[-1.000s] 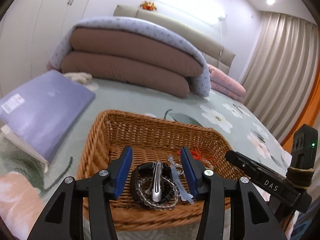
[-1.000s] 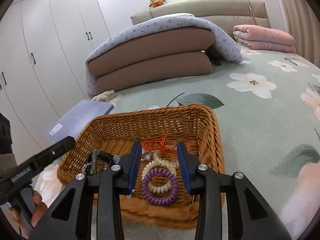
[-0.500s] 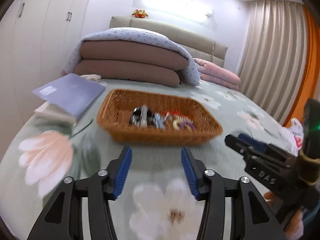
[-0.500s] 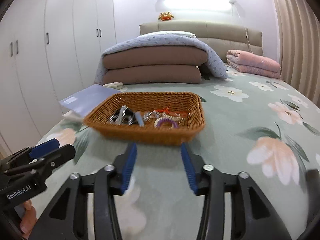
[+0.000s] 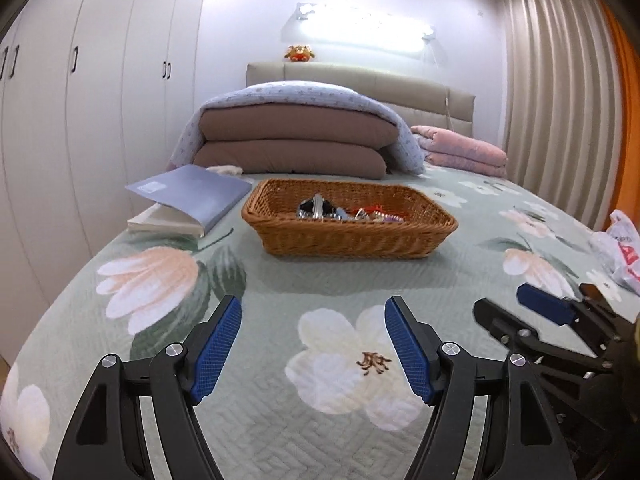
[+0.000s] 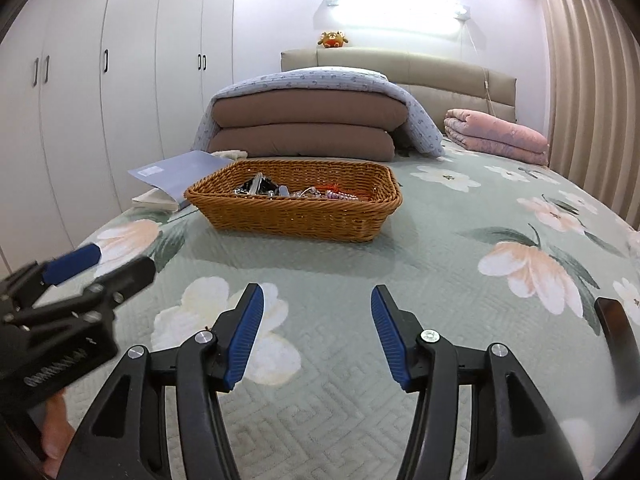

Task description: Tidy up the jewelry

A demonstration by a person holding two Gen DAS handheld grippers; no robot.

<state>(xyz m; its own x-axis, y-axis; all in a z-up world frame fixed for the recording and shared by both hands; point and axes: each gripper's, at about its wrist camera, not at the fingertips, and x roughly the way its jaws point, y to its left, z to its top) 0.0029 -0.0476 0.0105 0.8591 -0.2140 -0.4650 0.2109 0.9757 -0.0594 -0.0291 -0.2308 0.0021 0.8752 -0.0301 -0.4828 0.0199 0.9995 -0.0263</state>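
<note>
Fingers [image 5: 216,344] on both grippers are spread apart and empty, so reaching into the far wicker basket [image 5: 348,236] could easily snag the tangled jewelry [image 5: 344,212].

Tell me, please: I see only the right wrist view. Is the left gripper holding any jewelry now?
Observer: No. The left gripper is open, and only the bedspread shows between its blue pads.
Operator: Does something lie on the bed to the right of the basket, outside my picture?
Observer: Yes. A white plastic bag with red print lies near the right edge of the bed, well apart from the basket.
</note>
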